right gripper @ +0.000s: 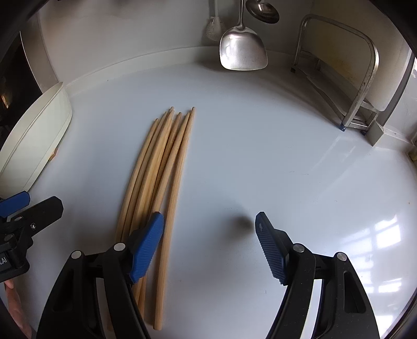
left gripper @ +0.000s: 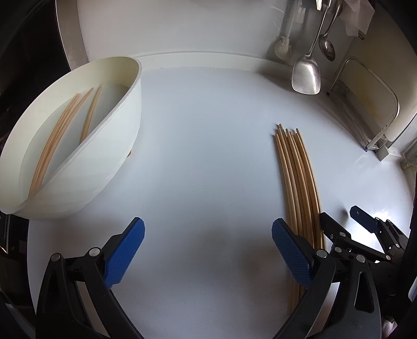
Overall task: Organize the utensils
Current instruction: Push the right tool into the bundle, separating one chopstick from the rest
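We see both tongs spread wide over the white desk [left gripper: 208, 156], each gripping nothing. The left tongs [left gripper: 208, 250] hover above bare desk, their right pad just beside the near part of the loose chopsticks [left gripper: 299, 182]. The right tongs [right gripper: 209, 245] are also wide apart; their left pad sits over the near part of the same chopsticks [right gripper: 161, 167], though we cannot tell whether it touches them.

The loose chopsticks lie flat on the desk in a tight bundle, side by side, tips pointing far. From the left wrist view they are right of centre, well apart from the bin [left gripper: 78, 146].

The bin is a white container tilted on its side at the left, its opening facing us. Inside it we see more chopsticks [left gripper: 60, 135] lying along its lower wall, a cluster and one a little to the right of it.

At the far right, against the wall, a metal spatula [right gripper: 243, 49] and a ladle [right gripper: 263, 11] hang beside a white brush [left gripper: 284, 44]. A metal rack [right gripper: 346, 73] stands at the far right corner of the desk.
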A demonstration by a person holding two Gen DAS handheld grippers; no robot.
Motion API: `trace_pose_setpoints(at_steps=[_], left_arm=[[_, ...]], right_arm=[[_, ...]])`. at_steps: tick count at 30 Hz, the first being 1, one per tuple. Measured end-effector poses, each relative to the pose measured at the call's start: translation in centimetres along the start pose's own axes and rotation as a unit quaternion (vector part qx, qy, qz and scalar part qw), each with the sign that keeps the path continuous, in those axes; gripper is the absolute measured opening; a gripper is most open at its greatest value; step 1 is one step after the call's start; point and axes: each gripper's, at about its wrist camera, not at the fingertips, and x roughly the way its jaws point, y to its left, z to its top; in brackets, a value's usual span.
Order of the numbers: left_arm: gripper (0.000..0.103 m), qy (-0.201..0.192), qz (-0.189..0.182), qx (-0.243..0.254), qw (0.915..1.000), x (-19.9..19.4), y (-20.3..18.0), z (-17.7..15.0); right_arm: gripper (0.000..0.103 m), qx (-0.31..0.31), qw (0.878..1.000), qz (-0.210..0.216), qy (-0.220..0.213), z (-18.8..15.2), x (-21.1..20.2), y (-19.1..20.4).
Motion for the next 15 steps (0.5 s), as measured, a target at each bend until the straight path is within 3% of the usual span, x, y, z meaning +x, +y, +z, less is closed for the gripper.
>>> trace_pose_setpoints(at_steps=[15], left_arm=[[0.096,0.002,-0.004,0.025,0.9997,1.4,-2.5,0.1]], right_arm=[[0.07,0.018,1.0,-0.013,-0.012,-0.9,-0.1,-3.1]])
